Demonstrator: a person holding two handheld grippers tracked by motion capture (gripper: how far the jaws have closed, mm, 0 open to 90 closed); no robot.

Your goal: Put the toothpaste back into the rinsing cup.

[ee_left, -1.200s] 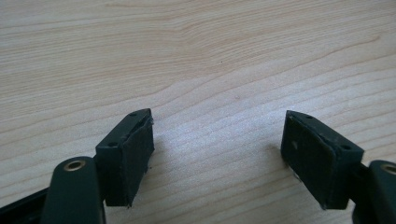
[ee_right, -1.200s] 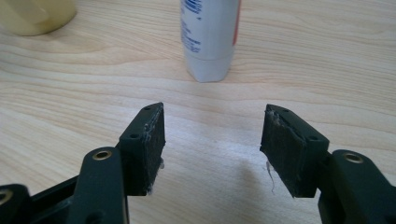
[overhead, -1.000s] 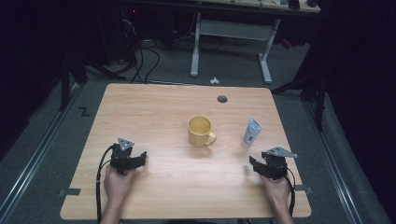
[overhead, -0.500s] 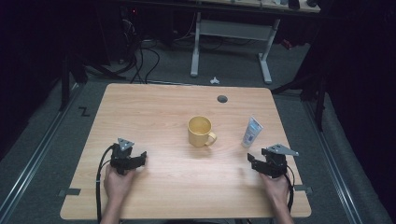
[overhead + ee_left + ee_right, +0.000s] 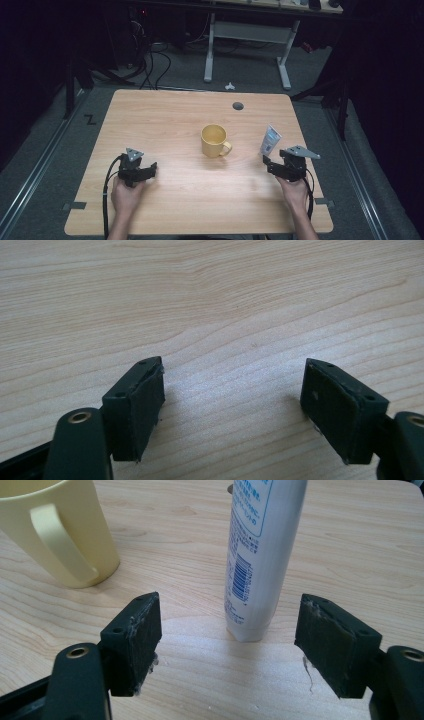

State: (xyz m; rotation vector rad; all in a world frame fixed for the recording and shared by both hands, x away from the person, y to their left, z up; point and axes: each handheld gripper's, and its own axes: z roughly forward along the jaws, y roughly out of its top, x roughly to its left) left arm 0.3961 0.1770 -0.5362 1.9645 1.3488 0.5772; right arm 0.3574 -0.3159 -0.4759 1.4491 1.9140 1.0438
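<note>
The step in hand looks like the approach to a grasp: the right gripper (image 5: 227,647) sits low over the pale wooden table (image 5: 190,115) with its black jaws spread wide, and the white plastic squeeze tube with blue print (image 5: 260,555) stands upright on its cap just beyond them, lined up with the gap but not yet between the pads. In the high view that tube (image 5: 270,140) stands at the right side of the table, just ahead of the right gripper (image 5: 272,165), with the pale yellow ceramic mug (image 5: 214,140) near it toward the middle, handle turned toward the tube. The left gripper (image 5: 232,392) rests with its jaws apart over bare wood, well away from both things and holding nothing. The next move probably calls for easing the right gripper forward until the pads flank the tube's lower body, then closing gently, since a tall tube on a narrow base could tip; how soft its wall is I cannot tell from here.
</note>
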